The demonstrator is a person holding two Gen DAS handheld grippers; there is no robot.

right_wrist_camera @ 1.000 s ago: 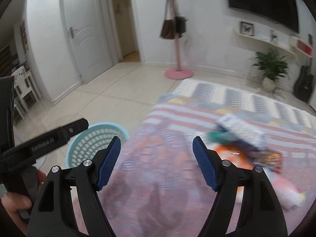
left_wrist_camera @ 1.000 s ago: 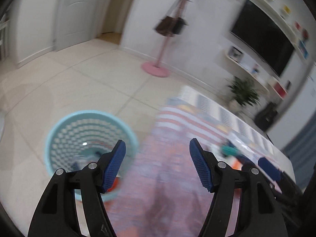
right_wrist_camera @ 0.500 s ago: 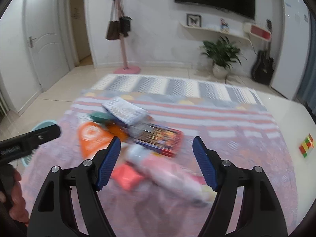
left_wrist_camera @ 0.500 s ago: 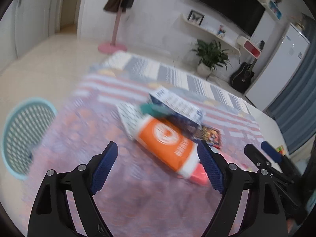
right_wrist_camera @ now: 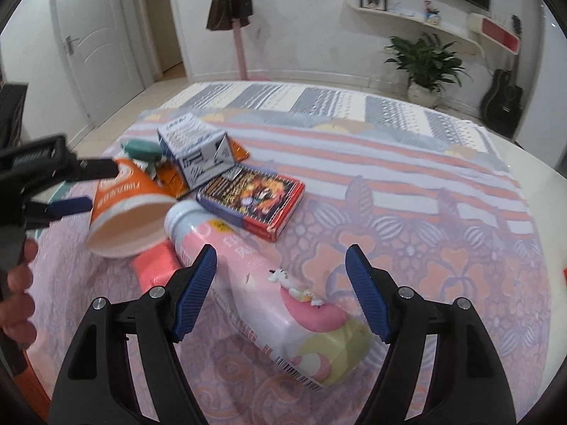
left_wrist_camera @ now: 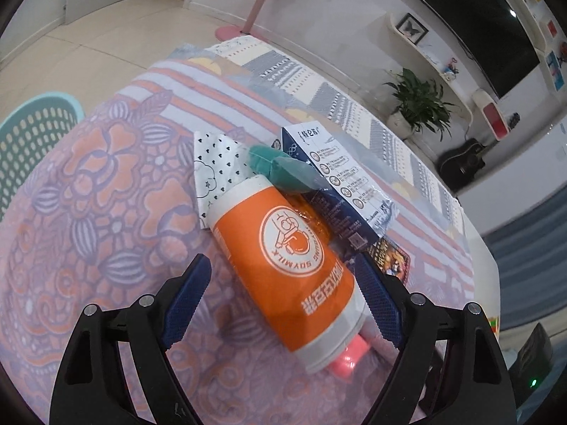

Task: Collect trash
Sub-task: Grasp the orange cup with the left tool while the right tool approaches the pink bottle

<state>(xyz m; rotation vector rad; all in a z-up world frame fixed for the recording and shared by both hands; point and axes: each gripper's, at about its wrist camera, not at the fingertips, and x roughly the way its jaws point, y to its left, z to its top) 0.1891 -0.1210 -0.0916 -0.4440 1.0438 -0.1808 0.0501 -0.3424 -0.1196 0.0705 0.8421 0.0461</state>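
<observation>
Both tools have swung from the basket (left_wrist_camera: 33, 141) at left edge to the trash pile mid-frame: the left tool (left_wrist_camera: 283, 297) gapes empty around the cup (left_wrist_camera: 283, 265), the right tool (right_wrist_camera: 280, 290) empty over the bottle (right_wrist_camera: 269, 304). Squeezing could crush the cup, or roll either off the worktop (left_wrist_camera: 88, 212).

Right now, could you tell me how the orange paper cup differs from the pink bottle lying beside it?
The orange paper cup is open-mouthed and tapered; the pink bottle is capped and roughly cylindrical. The cup sits between the left tongs, the bottle between the right tongs. The cup carries a round logo, the bottle a cartoon print. Both lie on their sides on the patterned cloth, ungripped.
</observation>
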